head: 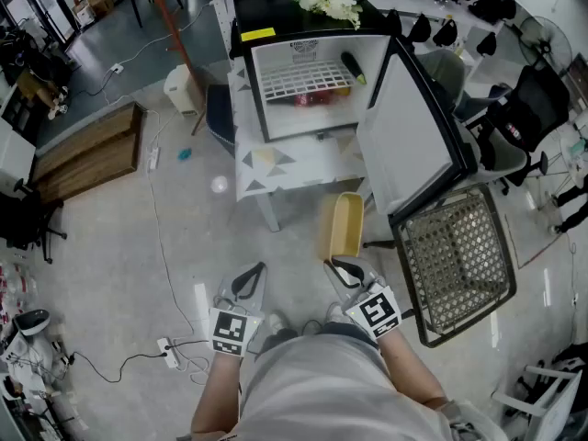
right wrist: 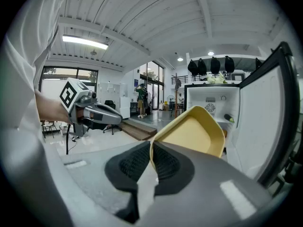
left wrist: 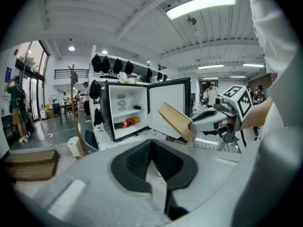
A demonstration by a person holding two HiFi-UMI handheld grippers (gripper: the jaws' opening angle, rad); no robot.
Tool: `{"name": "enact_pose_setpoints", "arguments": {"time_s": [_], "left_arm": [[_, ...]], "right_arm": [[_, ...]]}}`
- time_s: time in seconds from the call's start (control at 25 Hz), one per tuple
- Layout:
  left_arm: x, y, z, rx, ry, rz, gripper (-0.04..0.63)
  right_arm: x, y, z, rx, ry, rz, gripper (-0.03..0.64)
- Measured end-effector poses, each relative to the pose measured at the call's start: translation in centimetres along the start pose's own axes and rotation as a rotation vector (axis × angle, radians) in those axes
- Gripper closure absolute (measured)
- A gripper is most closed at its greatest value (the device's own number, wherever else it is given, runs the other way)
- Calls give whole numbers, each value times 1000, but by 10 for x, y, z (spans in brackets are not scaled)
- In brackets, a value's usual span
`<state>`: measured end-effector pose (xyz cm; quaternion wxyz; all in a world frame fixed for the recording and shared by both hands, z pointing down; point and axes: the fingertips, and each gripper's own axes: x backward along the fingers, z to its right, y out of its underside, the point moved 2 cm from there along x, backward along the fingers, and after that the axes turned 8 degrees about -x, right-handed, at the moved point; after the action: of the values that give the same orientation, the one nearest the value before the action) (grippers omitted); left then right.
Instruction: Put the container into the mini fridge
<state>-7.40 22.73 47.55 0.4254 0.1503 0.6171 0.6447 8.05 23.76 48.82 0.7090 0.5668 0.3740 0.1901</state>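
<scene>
The black mini fridge (head: 312, 72) stands on a small white table (head: 276, 168), its door (head: 413, 127) swung wide open to the right. A shallow yellow container (head: 346, 226) is held edge-up in front of the table, with my right gripper (head: 342, 266) shut on its rim. In the right gripper view the container (right wrist: 194, 134) rises from the right gripper (right wrist: 151, 148), with the fridge (right wrist: 210, 103) beyond. My left gripper (head: 248, 278) is shut and empty, level with the right one. In the left gripper view the left gripper (left wrist: 150, 143) faces the fridge (left wrist: 125, 115), the container (left wrist: 175, 121) at right.
A wire-mesh chair (head: 455, 260) stands under the open door at the right. Inside the fridge a wire shelf (head: 303, 81) carries a dark bottle and red items. White flowers (head: 329, 0) lie on top. A wooden bench (head: 87, 150) sits left; a power strip (head: 170, 352) lies near my feet.
</scene>
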Motion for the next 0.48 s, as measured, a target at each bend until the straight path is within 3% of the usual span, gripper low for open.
{"name": "enact_pose_setpoints", "arguments": {"time_s": [0.48], "left_arm": [[60, 24, -66, 55, -4, 55, 586]], "right_arm": [[-54, -15, -62, -11, 26, 34, 594]]}}
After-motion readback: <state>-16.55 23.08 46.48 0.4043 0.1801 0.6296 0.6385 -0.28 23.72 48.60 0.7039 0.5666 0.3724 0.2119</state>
